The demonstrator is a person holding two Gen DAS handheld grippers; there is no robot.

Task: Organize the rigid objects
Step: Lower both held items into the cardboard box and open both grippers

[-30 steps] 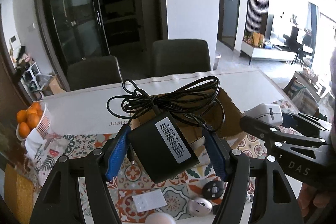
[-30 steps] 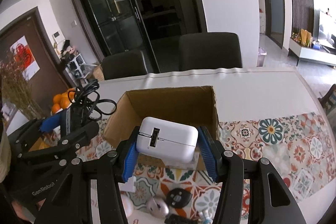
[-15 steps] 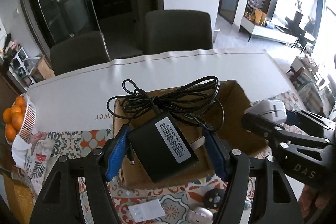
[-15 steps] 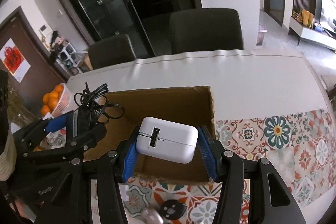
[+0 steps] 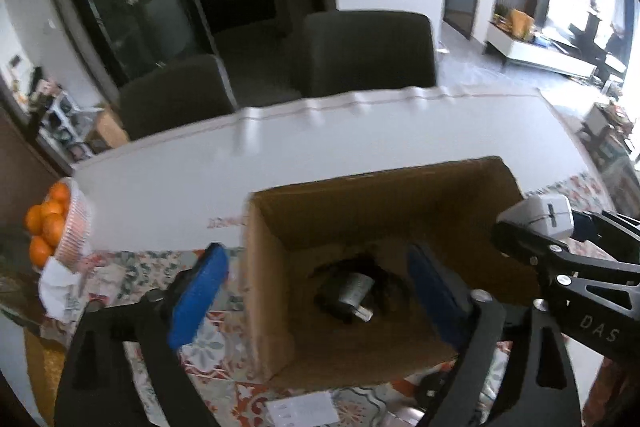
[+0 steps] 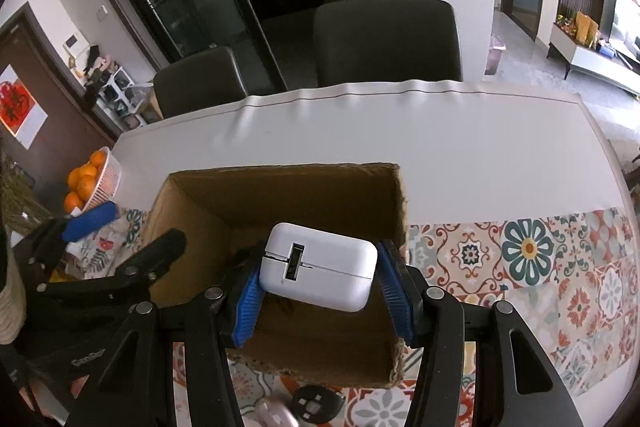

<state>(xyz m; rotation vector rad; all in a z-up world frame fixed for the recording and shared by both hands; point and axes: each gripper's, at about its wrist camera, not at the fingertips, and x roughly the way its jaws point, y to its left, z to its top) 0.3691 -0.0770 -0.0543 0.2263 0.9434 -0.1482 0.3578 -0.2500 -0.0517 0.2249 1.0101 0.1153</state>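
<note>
Two grippers, one box, two chargers, two chairs.

The cardboard box (image 5: 360, 195) stands open-topped on the table (image 5: 200, 171), its near edge over the patterned mat (image 6: 520, 267). Inside it – one black power adapter (image 5: 350, 293) w/ its dark cable bunched around it, lying on the box floor; blurred, so no more detail. In the right wrist view only a bit of dark cable shows in the box, behind the white charger.

Left gripper (image 5: 316, 291): jaws opening, spread wide, nothing pressed between the blue pads. It points down into the box, one pad outside the left wall, the other over the inside. The adapter shows between the fingers but lies below them, not gripped.

Right gripper (image 6: 320, 283): jaws pinching one white charger (image 6: 318, 271) by its two ends, port face toward the camera, slightly tilted. It hangs above the box opening, near the right wall – not resting on anything.

Far left, one white basket (image 6: 106, 183) holds oranges (image 6: 82, 183); about five show in the left wrist view, stacked. It sits at the table's edge, well apart from the box.

Two dark chairs (image 6: 384, 39) stand behind the table.

On the mat at the near side of the box: a white card (image 5: 302, 409), one black round item (image 6: 316, 403) and part of a pale rounded thing, too cut off to tell.
</note>
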